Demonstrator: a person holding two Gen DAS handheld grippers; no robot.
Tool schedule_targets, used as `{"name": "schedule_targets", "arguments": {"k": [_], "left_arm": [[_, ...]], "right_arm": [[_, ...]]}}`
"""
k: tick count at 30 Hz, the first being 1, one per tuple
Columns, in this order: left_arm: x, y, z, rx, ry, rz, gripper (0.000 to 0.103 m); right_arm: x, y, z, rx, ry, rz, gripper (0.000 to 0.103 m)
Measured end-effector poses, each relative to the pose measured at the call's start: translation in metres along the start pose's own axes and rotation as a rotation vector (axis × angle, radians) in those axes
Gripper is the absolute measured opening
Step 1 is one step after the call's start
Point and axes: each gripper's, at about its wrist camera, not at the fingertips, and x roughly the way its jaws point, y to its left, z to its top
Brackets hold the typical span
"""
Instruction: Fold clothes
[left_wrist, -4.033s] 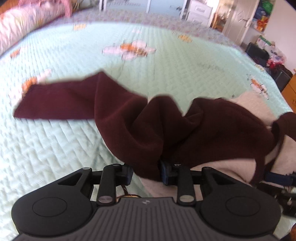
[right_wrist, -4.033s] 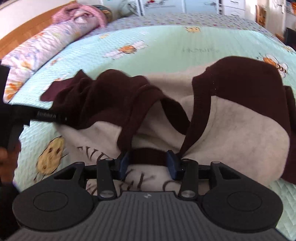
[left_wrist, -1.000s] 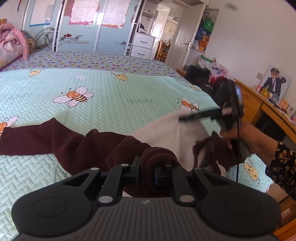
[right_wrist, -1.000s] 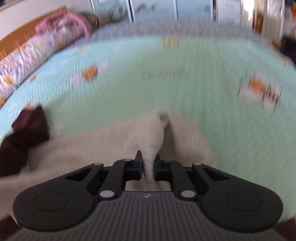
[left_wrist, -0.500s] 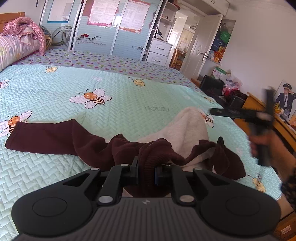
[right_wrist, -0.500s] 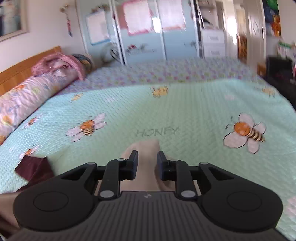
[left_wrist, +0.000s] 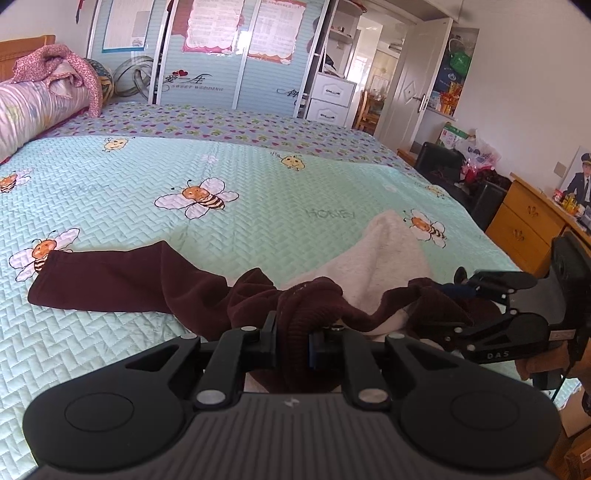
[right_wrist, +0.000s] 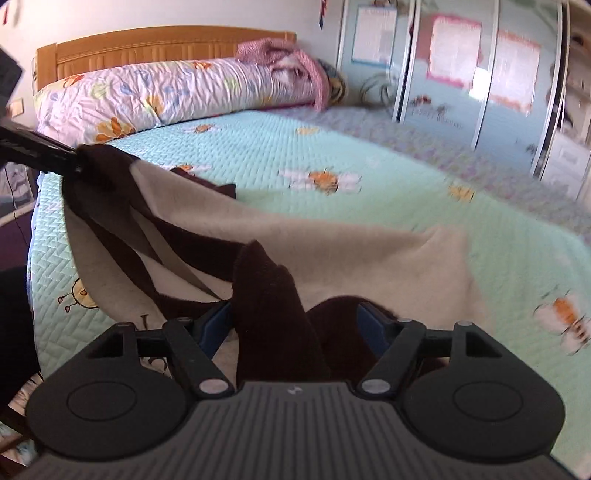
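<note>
Overall, the surface is a bed with a mint quilted bedspread (left_wrist: 258, 206) printed with bees and the word "HONEY" ahead of the left gripper (left_wrist: 291, 339). Beyond it stand sliding wardrobe doors (left_wrist: 207, 55) lettered "SWEET WEDDING", an open doorway and, to the right, a wooden dresser (left_wrist: 528, 221). A floral bolster pillow (right_wrist: 166, 96) lies against the wooden headboard (right_wrist: 147, 44).

The maroon-and-cream sweater (left_wrist: 388, 254) lies bunched just ahead of both tools — one maroon sleeve (left_wrist: 110, 277) stretches flat to the left. Left gripper: fingers clamped on a thick maroon ribbed fold. Right gripper (right_wrist: 295, 325): fingers set wide apart, a maroon fold standing between them, contact unclear. Seen from the left camera, its side reads "DAS". Dark lettering on the cream cloth is cut off by the tool — illegible. The right view is motion-blurred.
</note>
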Motion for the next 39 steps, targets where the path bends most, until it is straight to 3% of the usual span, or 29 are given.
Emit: {"name": "schedule_targets", "arguments": {"k": [1,3,4,7,11,13,16,20,23,27,39], "left_arm": [[0.001,-0.001,0.000,0.002,0.001,0.000,0.014],[0.002,-0.003,0.000,0.009,0.001,-0.006,0.014],[0.003,-0.006,-0.001,0.021,0.005,-0.014,0.015],[0.006,-0.019,-0.005,0.084,0.032,-0.053,0.021],[0.003,-0.033,-0.012,0.172,0.032,-0.114,0.050],[0.001,-0.039,-0.015,0.216,0.029,-0.145,0.053],[-0.002,-0.049,-0.021,0.282,0.025,-0.191,0.054],[-0.007,-0.062,-0.028,0.370,0.019,-0.253,0.055],[-0.007,-0.071,-0.033,0.442,0.015,-0.288,0.059],[0.012,-0.073,-0.028,0.581,0.016,-0.255,0.059],[0.069,-0.081,-0.016,0.995,0.016,-0.145,0.059]], "right_arm": [[0.001,0.002,-0.001,0.021,0.006,0.027,0.034],[-0.009,0.011,-0.007,0.039,-0.001,0.024,0.013],[-0.013,0.016,-0.011,0.042,-0.007,0.007,0.011],[-0.041,0.025,-0.023,0.073,-0.059,-0.096,0.009],[-0.103,0.019,-0.039,0.189,-0.161,-0.280,0.009],[-0.127,0.016,-0.046,0.214,-0.168,-0.365,0.009],[-0.135,0.012,-0.063,0.262,-0.126,-0.415,0.009],[-0.124,0.001,-0.083,0.334,-0.071,-0.437,0.009],[-0.118,-0.011,-0.094,0.422,-0.087,-0.418,0.009],[-0.112,-0.023,-0.102,0.496,-0.087,-0.423,0.010],[-0.109,-0.021,-0.119,0.535,-0.050,-0.406,0.010]]}}
